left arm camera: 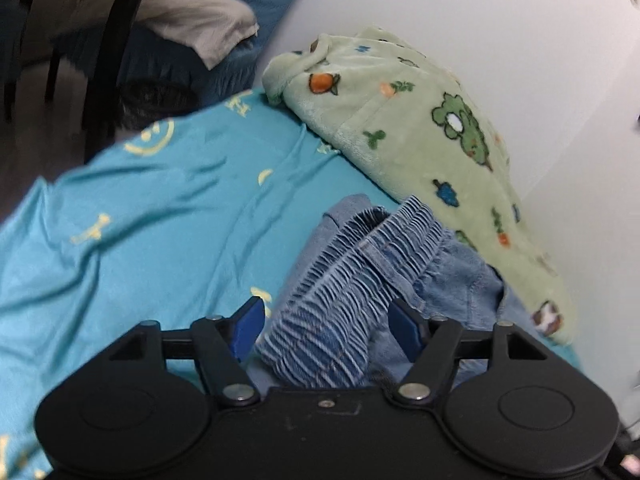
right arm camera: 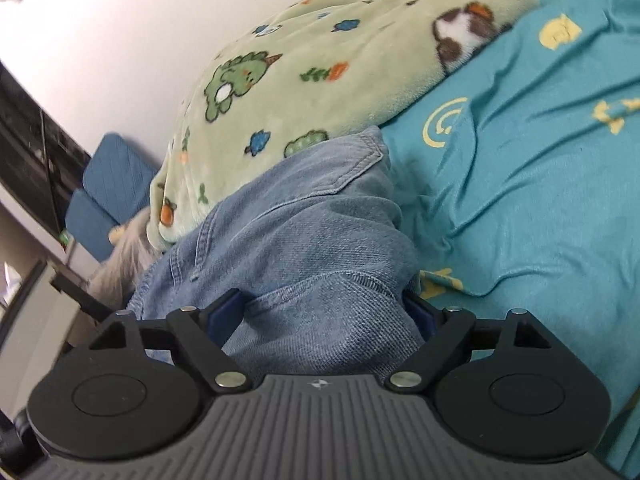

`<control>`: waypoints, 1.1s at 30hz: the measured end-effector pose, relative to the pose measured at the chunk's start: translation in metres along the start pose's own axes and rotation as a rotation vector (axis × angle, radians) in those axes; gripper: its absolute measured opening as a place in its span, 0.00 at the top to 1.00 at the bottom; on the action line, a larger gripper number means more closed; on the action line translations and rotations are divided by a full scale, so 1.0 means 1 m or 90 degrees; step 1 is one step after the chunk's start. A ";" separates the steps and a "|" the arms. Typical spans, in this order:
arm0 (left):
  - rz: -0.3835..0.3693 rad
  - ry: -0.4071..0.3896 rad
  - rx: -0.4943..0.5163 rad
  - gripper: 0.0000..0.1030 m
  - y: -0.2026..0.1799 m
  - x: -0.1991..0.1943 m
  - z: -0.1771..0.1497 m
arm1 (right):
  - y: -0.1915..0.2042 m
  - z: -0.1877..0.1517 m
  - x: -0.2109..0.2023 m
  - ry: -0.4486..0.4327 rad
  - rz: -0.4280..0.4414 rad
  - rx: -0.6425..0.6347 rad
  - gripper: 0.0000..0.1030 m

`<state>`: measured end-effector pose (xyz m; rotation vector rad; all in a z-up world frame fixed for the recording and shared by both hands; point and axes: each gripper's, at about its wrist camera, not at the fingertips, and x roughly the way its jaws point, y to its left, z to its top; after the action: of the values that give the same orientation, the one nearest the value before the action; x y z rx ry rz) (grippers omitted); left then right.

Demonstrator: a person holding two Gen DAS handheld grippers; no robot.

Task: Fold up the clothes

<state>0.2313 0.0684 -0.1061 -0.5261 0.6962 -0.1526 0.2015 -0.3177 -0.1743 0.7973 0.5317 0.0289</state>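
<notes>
A pair of light blue denim pants with an elastic waistband [left arm camera: 352,280] lies bunched on a teal bed sheet [left arm camera: 160,216]. My left gripper [left arm camera: 326,328] stands open, its blue pads on either side of the gathered waistband. In the right wrist view the denim leg fabric [right arm camera: 304,248] fills the space between the fingers of my right gripper [right arm camera: 324,316]. The jaws stand wide with the cloth lying between them, and the blue pads are mostly hidden by it.
A folded pale green fleece blanket with cartoon prints [left arm camera: 420,132] [right arm camera: 280,80] lies against the white wall [left arm camera: 480,20] just behind the pants. Black chair legs [left arm camera: 116,40] and a grey cloth [left arm camera: 200,20] stand beyond the bed edge.
</notes>
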 end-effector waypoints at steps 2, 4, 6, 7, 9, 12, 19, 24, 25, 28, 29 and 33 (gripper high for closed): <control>0.007 0.028 -0.020 0.31 0.005 0.003 -0.005 | -0.001 0.001 0.000 0.000 0.004 0.010 0.16; 0.004 0.055 -0.045 0.27 0.010 0.008 -0.010 | -0.002 0.001 -0.001 0.001 0.005 0.012 0.16; 0.000 0.080 -0.084 0.21 0.017 0.015 -0.013 | -0.003 0.001 0.000 0.003 0.006 0.015 0.16; -0.005 0.084 -0.101 0.19 0.020 0.018 -0.014 | -0.003 0.002 0.000 0.004 0.008 0.017 0.16; -0.015 0.084 -0.109 0.18 0.024 0.022 -0.014 | -0.005 0.002 0.001 0.005 0.012 0.020 0.13; -0.029 0.087 -0.101 0.20 0.020 0.025 -0.015 | -0.006 0.001 0.006 0.009 0.015 0.025 0.11; -0.093 0.095 -0.108 0.20 0.010 0.023 -0.011 | -0.006 0.012 -0.003 -0.016 0.120 0.063 0.13; -0.074 0.088 -0.111 0.33 0.013 0.034 -0.013 | -0.013 0.006 0.014 0.011 0.064 0.060 0.22; -0.054 0.087 -0.096 0.50 0.009 0.034 -0.013 | -0.011 0.006 0.014 0.007 0.053 0.050 0.25; -0.035 0.074 -0.042 0.69 -0.001 0.032 -0.014 | 0.000 0.008 0.011 -0.003 0.025 0.014 0.49; -0.034 0.067 -0.034 0.72 -0.005 0.031 -0.015 | 0.004 0.009 0.010 -0.007 0.016 0.001 0.55; -0.034 0.030 -0.025 0.82 -0.017 0.014 -0.013 | 0.030 0.012 -0.002 -0.035 0.005 -0.057 0.70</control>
<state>0.2339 0.0442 -0.1138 -0.5806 0.7323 -0.2018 0.2104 -0.3051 -0.1464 0.7115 0.4718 0.0373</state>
